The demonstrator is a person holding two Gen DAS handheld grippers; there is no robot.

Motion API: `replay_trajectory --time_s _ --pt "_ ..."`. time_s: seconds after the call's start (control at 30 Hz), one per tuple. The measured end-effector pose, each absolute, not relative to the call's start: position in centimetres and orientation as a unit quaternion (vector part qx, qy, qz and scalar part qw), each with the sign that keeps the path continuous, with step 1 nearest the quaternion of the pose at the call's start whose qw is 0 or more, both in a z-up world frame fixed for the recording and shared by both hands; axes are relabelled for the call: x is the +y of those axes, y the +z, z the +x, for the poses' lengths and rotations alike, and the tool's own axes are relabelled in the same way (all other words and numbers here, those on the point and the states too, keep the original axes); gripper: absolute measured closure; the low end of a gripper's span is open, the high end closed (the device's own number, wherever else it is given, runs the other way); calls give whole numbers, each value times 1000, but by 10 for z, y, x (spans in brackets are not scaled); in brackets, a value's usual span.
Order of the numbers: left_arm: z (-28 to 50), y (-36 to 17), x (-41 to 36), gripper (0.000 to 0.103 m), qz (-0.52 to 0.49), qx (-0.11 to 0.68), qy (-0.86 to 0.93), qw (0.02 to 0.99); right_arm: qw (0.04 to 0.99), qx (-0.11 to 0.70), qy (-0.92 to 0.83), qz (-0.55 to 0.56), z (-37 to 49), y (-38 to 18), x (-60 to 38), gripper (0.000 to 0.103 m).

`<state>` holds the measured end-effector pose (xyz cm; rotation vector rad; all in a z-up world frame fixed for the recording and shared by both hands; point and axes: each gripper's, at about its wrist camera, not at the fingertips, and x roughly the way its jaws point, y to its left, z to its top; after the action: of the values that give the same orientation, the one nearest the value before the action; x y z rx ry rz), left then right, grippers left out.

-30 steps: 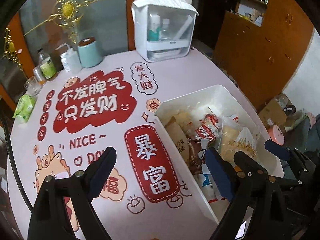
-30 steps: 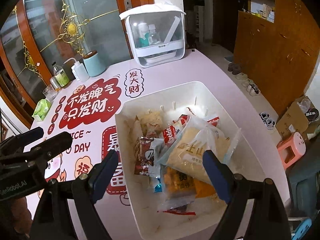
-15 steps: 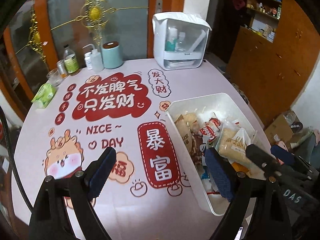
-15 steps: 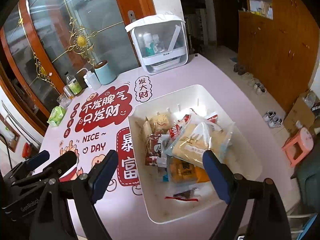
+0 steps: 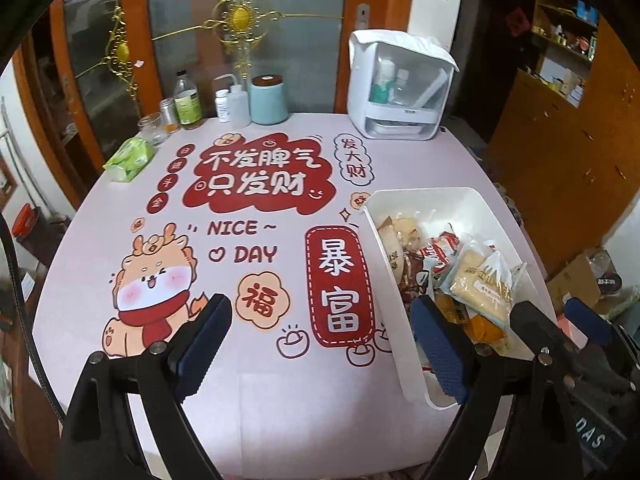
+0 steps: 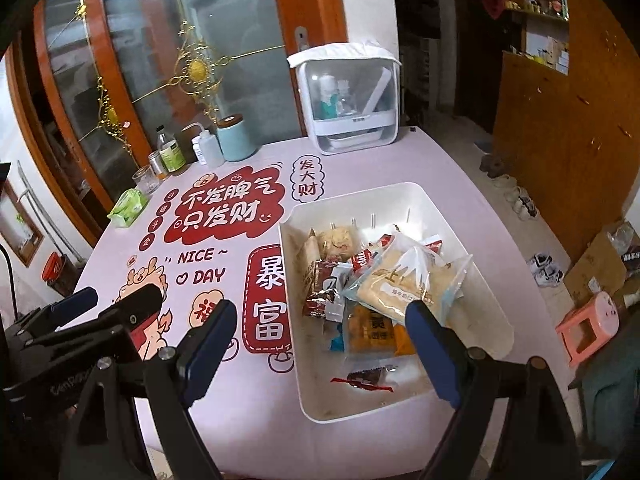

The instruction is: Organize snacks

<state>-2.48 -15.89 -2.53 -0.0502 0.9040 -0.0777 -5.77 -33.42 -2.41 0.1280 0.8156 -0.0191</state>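
Both tongs hang wide and empty above the pink printed table mat point(image 5: 280, 380): the left gripper point(image 5: 320, 344) beside the white bin point(image 6: 472, 232), the right gripper point(image 6: 320, 354) over its heaped snack packets point(image 6: 384, 280), apparently done sorting.

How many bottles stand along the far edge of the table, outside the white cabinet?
3: a glass bottle with a green label, a small white pill bottle beside it, and a white squeeze bottle with a bent spout next to the blue canister. Others may hide behind them.
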Motion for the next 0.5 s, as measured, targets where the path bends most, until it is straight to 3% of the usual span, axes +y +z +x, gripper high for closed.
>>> replay_trajectory --time_s 0.5 --pt "-33 -22 -153 13 -15 446 -10 895 916 397 -6 56 -58 -22 -330 16"
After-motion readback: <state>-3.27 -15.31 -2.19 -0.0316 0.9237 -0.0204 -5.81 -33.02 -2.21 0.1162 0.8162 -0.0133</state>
